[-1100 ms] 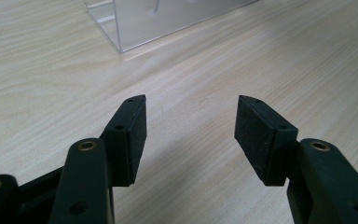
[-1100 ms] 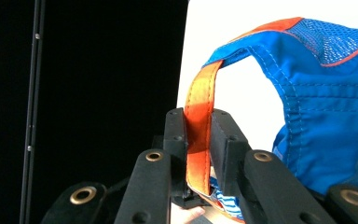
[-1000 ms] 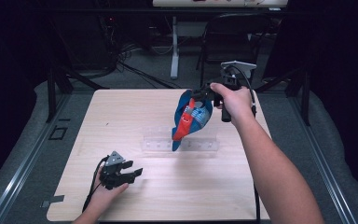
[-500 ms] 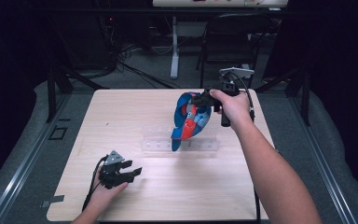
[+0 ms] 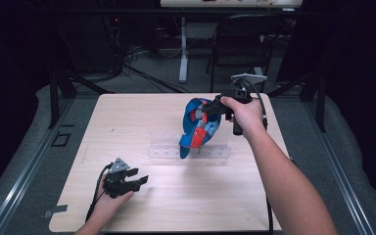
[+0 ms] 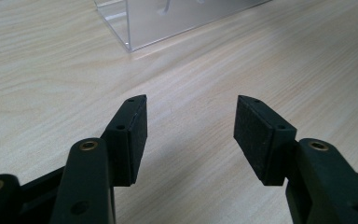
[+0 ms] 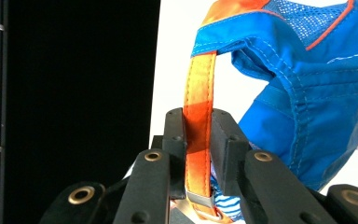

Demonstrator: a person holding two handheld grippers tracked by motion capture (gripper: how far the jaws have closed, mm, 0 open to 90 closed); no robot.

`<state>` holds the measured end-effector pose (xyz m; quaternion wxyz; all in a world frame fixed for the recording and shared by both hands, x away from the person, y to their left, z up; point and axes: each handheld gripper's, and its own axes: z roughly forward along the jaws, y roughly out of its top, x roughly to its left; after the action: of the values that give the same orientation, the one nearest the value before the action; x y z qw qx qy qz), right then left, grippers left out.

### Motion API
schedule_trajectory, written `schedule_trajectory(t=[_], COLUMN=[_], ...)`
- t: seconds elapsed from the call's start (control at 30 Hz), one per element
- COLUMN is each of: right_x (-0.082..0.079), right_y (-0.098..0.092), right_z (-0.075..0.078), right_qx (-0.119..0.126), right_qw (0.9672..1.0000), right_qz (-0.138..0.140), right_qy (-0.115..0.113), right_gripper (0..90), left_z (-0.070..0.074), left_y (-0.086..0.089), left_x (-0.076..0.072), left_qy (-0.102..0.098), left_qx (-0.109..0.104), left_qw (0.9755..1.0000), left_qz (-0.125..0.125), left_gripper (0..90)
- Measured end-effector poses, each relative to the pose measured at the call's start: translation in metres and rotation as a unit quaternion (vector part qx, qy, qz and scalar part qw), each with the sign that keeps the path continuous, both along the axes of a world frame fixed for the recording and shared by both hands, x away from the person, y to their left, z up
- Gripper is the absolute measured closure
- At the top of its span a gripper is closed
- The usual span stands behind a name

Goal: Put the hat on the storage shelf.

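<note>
Your left gripper (image 5: 138, 181) rested low at the near left, jaws apart. Your right gripper (image 5: 210, 105) was raised at the far right, jaws clamped.

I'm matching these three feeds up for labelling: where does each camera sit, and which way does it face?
High view: above the near edge, facing forward and down on the table; both forearms show.
Left gripper view: rides the left hand-held gripper, jaws apart, facing the clear rack.
Right gripper view: rides the right hand-held gripper, clamping the cap strap.
Shared: cap, rack.

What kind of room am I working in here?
Most likely a lab or recording workspace, not a home: a bare wooden table under dark surroundings, loose cables across the floor behind it, and a clear plastic rack set out on the table.
</note>
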<state>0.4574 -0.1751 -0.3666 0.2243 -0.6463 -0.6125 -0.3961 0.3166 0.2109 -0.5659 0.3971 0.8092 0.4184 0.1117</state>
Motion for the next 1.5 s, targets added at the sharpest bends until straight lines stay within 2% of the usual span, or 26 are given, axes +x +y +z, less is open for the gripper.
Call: schedule_trajectory(t=[0.27,0.37,0.5,0.63,0.77,0.8,0.93,1.33,1.5], right_x=[-0.001,-0.001,-0.002,-0.003,-0.006,-0.007,-0.011,-0.022,-0.029], right_y=[0.0,-0.002,-0.007,-0.01,-0.014,-0.016,-0.022,-0.035,-0.041], right_z=[-0.001,-0.003,-0.007,-0.007,-0.008,-0.01,-0.015,-0.026,-0.032], right_qx=[-0.005,-0.01,-0.022,-0.03,-0.053,-0.061,-0.09,-0.104,-0.11], right_qw=[1.0,1.0,0.9997,0.9994,0.9983,0.9978,0.9957,0.9943,0.9936], right_qz=[-0.002,0.001,-0.01,-0.015,-0.018,-0.01,-0.01,-0.014,-0.015], right_qy=[-0.003,0.0,-0.004,-0.008,-0.017,-0.022,-0.023,-0.018,-0.022], right_gripper=[76.0,72.3,63.0,61.4,58.7,58.5,58.1,58.1,58.1], left_z=[0.0,-0.001,-0.001,-0.001,0.0,-0.001,-0.001,-0.001,-0.001], left_y=[0.0,0.0,0.0,-0.001,0.0,0.0,0.0,0.0,-0.001], left_x=[0.0,0.0,-0.001,-0.001,0.0,0.0,0.0,0.0,-0.001], left_qy=[0.0,-0.005,-0.006,-0.007,-0.005,-0.005,-0.005,-0.002,-0.004], left_qx=[0.0,-0.003,-0.002,-0.001,-0.001,-0.001,-0.001,-0.003,-0.002], left_qw=[1.0,1.0,0.9999,0.9999,1.0,1.0,1.0,1.0,0.9999], left_qz=[0.001,0.005,0.008,0.008,0.007,0.007,0.007,0.008,0.011], left_gripper=[45.0,45.0,45.0,45.0,44.9,45.0,45.0,44.9,44.9])
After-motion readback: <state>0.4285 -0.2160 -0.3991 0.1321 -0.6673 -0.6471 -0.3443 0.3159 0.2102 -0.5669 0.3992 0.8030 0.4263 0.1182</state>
